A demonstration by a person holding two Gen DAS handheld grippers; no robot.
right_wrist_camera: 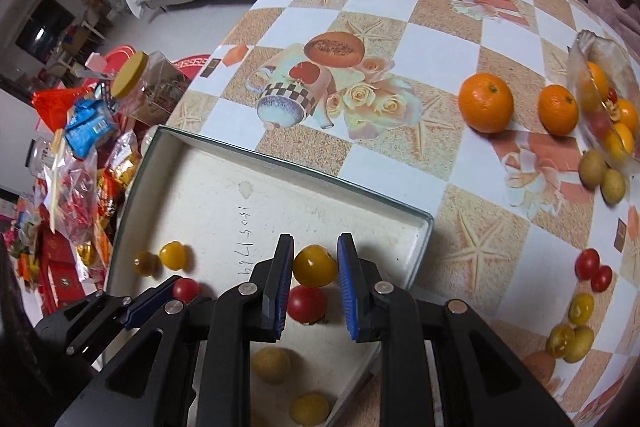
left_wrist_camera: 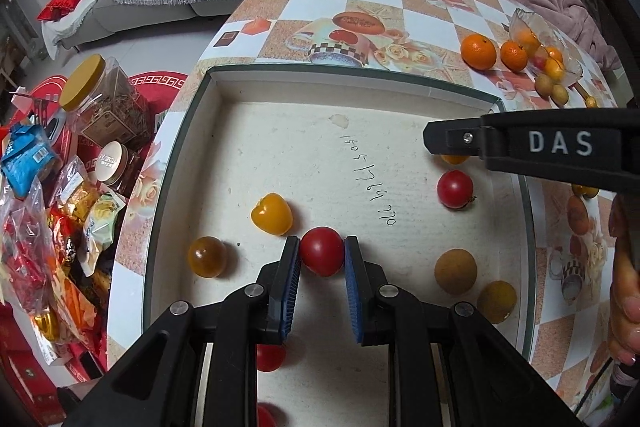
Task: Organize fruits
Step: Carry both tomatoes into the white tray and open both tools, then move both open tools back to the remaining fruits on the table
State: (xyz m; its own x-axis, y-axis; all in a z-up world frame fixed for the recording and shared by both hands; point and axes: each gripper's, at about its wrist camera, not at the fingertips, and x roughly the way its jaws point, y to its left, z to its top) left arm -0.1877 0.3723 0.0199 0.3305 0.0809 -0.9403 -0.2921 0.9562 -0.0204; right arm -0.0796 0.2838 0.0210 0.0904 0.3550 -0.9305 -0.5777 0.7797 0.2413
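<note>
A white tray with a green rim [left_wrist_camera: 216, 115] lies on the patterned table. My left gripper [left_wrist_camera: 322, 242] is shut on a red cherry tomato [left_wrist_camera: 322, 259] low over the tray floor. Around it lie a yellow tomato [left_wrist_camera: 272, 214], an amber one [left_wrist_camera: 207, 255], another red tomato [left_wrist_camera: 455, 189] and two brown longans [left_wrist_camera: 455, 271]. My right gripper [right_wrist_camera: 316, 243] is shut on a yellow tomato [right_wrist_camera: 315, 265] over the tray's right part, above a red tomato [right_wrist_camera: 306, 303]. One finger [left_wrist_camera: 452, 139] of the right gripper crosses the left wrist view.
Two oranges [right_wrist_camera: 485, 103] and a glass bowl [right_wrist_camera: 588, 51] of fruit stand at the table's far right. Loose small tomatoes [right_wrist_camera: 587, 263] and longans [right_wrist_camera: 600, 167] lie right of the tray. Snack bags and a yellow-lidded jar [left_wrist_camera: 104, 95] crowd the floor at left. A hand [left_wrist_camera: 624, 287] shows at the right edge.
</note>
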